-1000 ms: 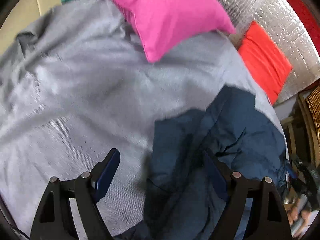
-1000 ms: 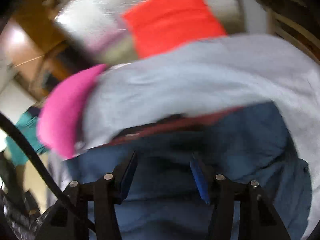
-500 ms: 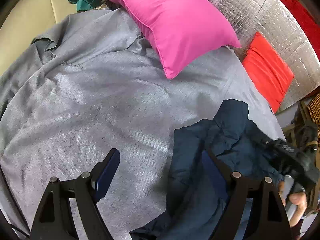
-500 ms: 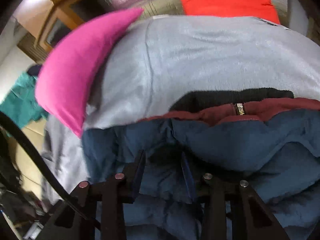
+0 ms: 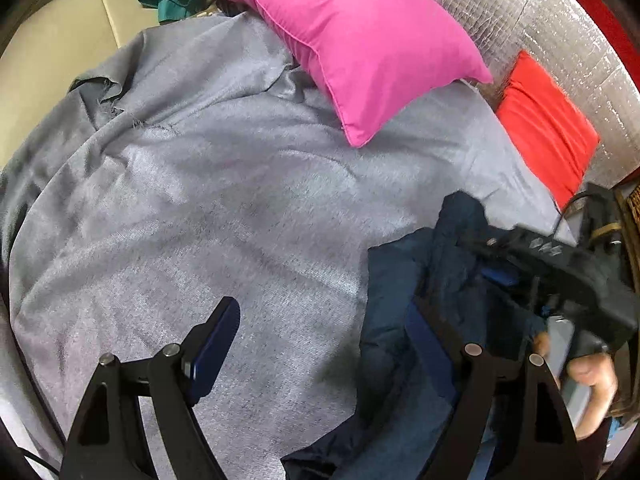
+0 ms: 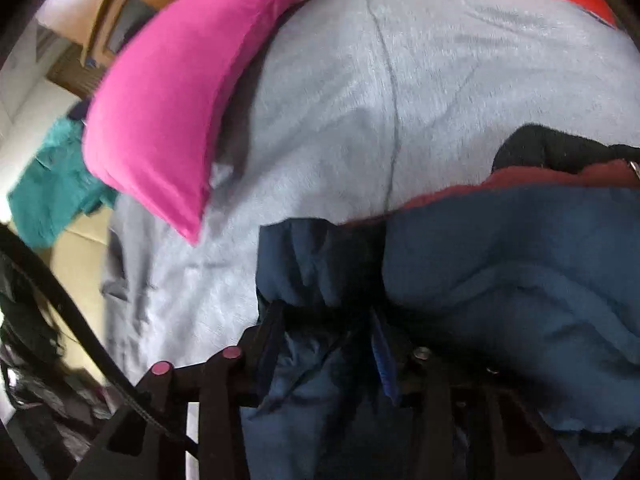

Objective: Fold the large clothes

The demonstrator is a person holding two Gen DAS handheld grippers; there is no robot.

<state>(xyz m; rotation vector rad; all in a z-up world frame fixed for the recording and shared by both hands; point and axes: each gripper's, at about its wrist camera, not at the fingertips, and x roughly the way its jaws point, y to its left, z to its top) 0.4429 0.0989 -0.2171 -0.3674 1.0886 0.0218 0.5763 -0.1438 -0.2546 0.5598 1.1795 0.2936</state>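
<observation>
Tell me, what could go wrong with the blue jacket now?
The right gripper seems to pinch only a small bunch of the navy jacket, so the puffy fabric might slip out when pulled. The left gripper is open and holds nothing, so the jacket may drag lopsided across the grey blanket and wrinkle it. The pink pillow lies on the blanket too and could crowd the folding space.

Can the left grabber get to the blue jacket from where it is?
Probably yes. The left gripper is open, and the blue jacket lies bunched on the gray blanket right by its right finger, with nothing between. The right gripper already pinches the jacket.
</observation>
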